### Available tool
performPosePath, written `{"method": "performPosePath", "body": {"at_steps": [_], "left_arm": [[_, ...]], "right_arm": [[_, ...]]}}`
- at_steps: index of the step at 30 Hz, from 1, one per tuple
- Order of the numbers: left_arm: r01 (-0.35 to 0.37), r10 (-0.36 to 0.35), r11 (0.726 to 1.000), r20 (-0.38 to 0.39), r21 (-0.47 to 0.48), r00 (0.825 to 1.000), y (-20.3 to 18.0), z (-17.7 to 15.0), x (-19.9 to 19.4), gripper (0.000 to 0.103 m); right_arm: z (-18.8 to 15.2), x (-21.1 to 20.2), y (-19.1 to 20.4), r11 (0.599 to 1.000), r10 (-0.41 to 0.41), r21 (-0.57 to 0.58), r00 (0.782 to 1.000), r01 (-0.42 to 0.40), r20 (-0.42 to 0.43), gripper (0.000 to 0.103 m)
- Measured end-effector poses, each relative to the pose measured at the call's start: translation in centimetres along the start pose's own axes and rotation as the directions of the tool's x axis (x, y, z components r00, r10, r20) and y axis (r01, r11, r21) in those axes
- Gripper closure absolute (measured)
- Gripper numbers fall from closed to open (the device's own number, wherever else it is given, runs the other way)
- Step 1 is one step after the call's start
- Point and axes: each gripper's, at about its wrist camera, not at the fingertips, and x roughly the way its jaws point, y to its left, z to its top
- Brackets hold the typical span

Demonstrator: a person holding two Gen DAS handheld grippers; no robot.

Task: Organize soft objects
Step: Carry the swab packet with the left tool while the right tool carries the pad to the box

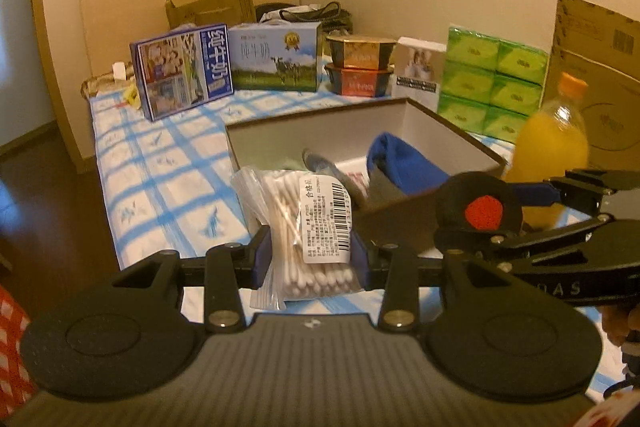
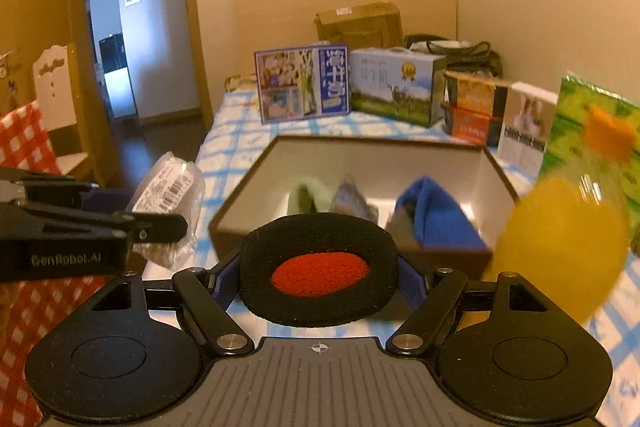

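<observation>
In the left wrist view, a checked blue-and-white cloth (image 1: 160,179) is seen covering the worktop at the left of the frame. At lower centre, the left tongs (image 1: 310,259) are clenched on a clear bag of cotton swabs (image 1: 304,227), which is pinched between the blue pads and held upright just in front of an open box (image 1: 452,131). Inside the box, a blue and grey sock (image 1: 404,167) is seen lying at the right, with a grey piece (image 1: 320,163) beside it. To the right, the right tongs (image 1: 492,211) are seen side-on, gripping a round black sponge (image 1: 478,207) with a red centre. A bottle of orange juice (image 1: 552,139) stands behind them at the far right.

In the right wrist view, the left tongs (image 2: 160,227) with the bag (image 2: 172,195) appear at middle left. At lower centre, the sponge (image 2: 320,271) is held flat between the blue pads of the right tongs (image 2: 320,277), in front of the box (image 2: 248,195). The blurred bottle (image 2: 560,247) is seen at the right.
</observation>
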Motion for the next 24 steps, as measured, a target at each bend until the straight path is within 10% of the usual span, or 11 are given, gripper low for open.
{"method": "performPosePath", "body": {"at_steps": [24], "left_arm": [[0.085,-0.085,0.996,-0.059,0.008,0.995,3.6,5.9,12.9,0.065]], "right_arm": [[4.1,11.9,-6.0,0.961,-0.153,0.217,0.984,0.168,-0.087,0.025]]}}
